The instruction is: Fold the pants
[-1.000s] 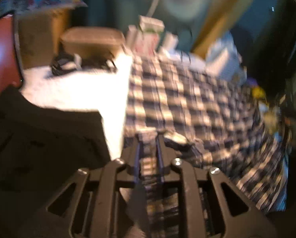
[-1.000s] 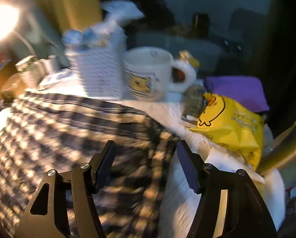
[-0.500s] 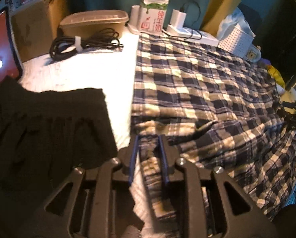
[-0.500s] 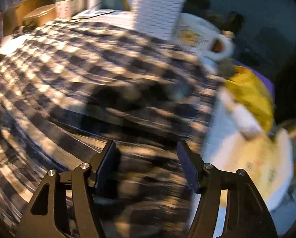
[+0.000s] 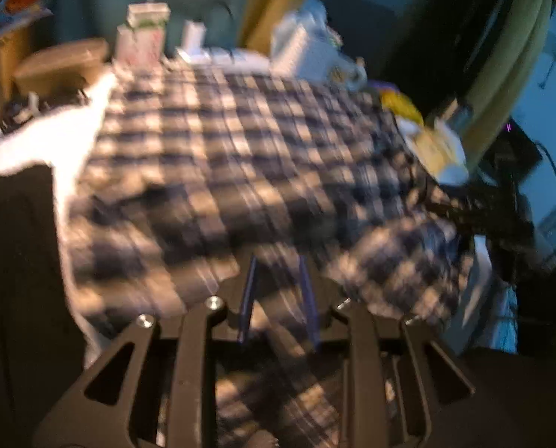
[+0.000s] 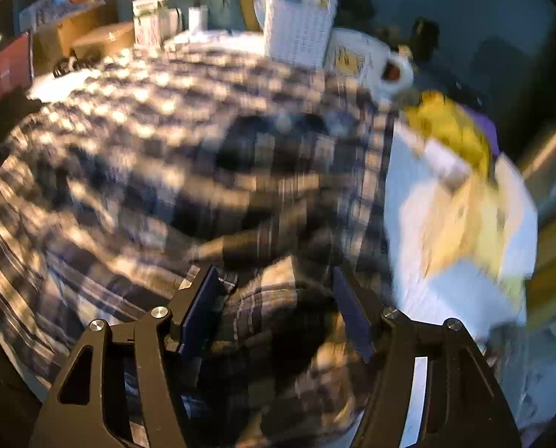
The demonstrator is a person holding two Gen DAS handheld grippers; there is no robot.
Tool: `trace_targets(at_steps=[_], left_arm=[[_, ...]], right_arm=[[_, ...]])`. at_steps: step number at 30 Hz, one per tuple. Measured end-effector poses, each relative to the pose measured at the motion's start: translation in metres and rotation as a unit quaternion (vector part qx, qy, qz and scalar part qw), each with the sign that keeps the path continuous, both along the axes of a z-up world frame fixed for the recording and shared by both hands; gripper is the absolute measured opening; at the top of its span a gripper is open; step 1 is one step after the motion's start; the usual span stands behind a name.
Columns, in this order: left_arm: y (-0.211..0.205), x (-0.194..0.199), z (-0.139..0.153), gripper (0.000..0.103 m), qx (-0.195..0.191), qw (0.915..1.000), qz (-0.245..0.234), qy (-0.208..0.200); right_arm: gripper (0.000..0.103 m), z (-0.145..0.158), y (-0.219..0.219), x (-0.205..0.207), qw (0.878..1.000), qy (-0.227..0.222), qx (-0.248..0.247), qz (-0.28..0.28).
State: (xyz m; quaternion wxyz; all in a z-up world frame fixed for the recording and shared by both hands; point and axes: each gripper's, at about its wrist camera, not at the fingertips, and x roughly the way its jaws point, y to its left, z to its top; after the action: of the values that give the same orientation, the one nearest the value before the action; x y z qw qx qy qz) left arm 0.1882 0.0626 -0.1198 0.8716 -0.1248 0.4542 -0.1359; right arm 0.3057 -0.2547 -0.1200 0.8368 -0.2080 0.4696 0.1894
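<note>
The blue-and-cream plaid pants (image 5: 240, 156) lie spread over a white table; both views are motion-blurred. My left gripper (image 5: 278, 291) is shut on a bunched strip of the plaid cloth near its front edge. The pants also fill the right wrist view (image 6: 147, 149). My right gripper (image 6: 274, 298) is open, with a raised fold of plaid cloth between its two fingers (image 6: 199, 306); I cannot tell whether the pads touch it. The right gripper also shows dark at the right of the left wrist view (image 5: 483, 216).
A black garment (image 5: 13, 261) lies at the left. At the back stand a carton (image 5: 145, 33), a brown tub (image 5: 61, 63), a white basket (image 6: 300, 26) and a mug (image 6: 371, 63). A yellow bag (image 6: 453, 134) lies at the right table edge.
The left gripper has swung right with the cloth still in it. The right gripper has dropped lower toward the near edge, and a fold of cloth now stands between its fingers.
</note>
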Motion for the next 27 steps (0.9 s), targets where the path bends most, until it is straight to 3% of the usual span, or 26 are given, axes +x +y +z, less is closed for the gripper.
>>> trace_targets(at_steps=[2, 3, 8, 12, 17, 21, 27], left_arm=[[-0.008, -0.003, -0.021, 0.024, 0.028, 0.9990, 0.003, 0.036], [-0.008, -0.009, -0.023, 0.024, 0.030, 0.9993, 0.006, 0.020], [0.005, -0.017, -0.023, 0.024, 0.014, 0.9993, 0.030, 0.019], [0.016, -0.025, -0.019, 0.024, 0.059, 0.9967, 0.055, 0.012], [0.021, -0.058, -0.002, 0.026, 0.077, 0.9949, 0.057, -0.031], [0.010, -0.080, 0.006, 0.045, 0.080, 0.9945, 0.045, -0.049], [-0.008, -0.116, -0.001, 0.052, 0.091, 0.9944, 0.035, -0.042]], right_arm=[[0.067, -0.002, -0.010, -0.008, 1.000, -0.015, -0.006, -0.012], [0.067, -0.001, -0.015, -0.010, 1.000, -0.014, -0.009, -0.022], [0.067, 0.003, -0.028, -0.024, 0.999, -0.023, -0.020, -0.040], [0.067, 0.016, -0.040, -0.040, 0.996, -0.056, -0.033, -0.067], [0.067, 0.042, -0.052, -0.066, 0.993, -0.090, -0.009, -0.080], [0.067, 0.050, -0.051, -0.085, 0.992, -0.099, 0.007, -0.074], [0.068, 0.049, -0.047, -0.110, 0.992, -0.097, 0.035, -0.068]])
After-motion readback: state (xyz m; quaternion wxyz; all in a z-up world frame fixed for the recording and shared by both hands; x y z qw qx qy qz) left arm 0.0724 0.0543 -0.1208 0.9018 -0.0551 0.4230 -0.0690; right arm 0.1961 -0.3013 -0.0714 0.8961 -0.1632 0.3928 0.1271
